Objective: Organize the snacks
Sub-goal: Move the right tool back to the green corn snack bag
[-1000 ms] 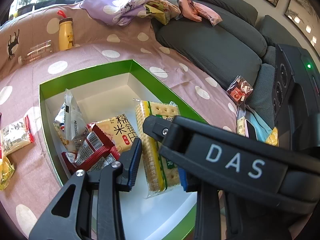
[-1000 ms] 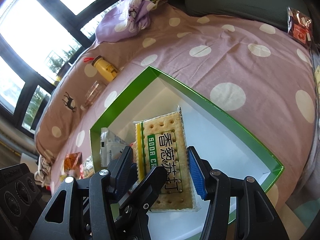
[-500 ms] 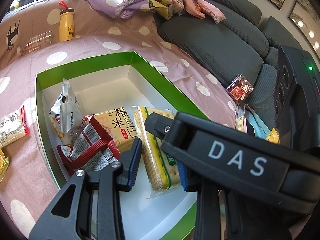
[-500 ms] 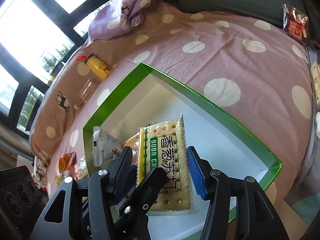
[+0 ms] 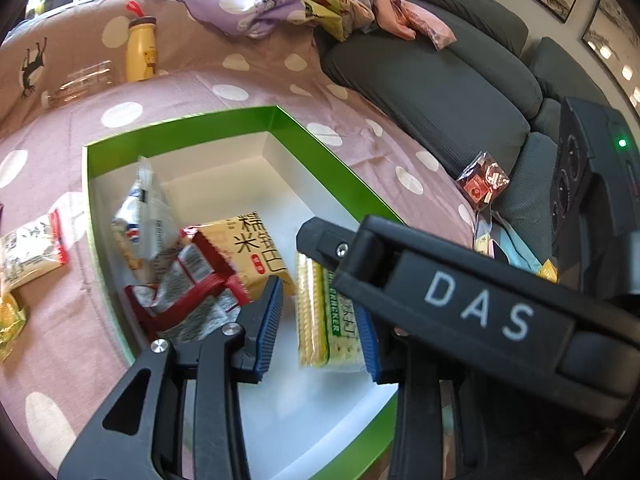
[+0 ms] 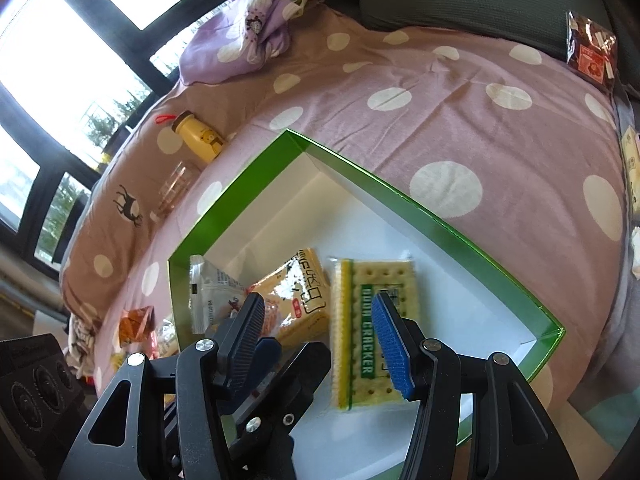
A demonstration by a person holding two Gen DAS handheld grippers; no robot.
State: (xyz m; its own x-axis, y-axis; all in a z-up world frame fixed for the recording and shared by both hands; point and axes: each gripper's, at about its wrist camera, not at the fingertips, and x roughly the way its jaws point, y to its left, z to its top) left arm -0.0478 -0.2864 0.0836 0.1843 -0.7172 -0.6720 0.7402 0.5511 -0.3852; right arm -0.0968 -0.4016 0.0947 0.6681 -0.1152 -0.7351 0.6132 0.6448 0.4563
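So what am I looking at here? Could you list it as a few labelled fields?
setting: polka-dot cloth over a sofa
container: green box, white inside
in box: soda cracker pack, yellow rice snack, white packet
right gripper: open, above the cracker pack
left gripper: open, over the box
outside box: yellow bottle, red packet

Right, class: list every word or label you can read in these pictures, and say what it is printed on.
"DAS": on the right tongs' black arm.
"SODA CRACKER", partly hidden: cracker pack.
Chinese characters: yellow rice-cracker pack.
Silver packet print: too blurred to read.
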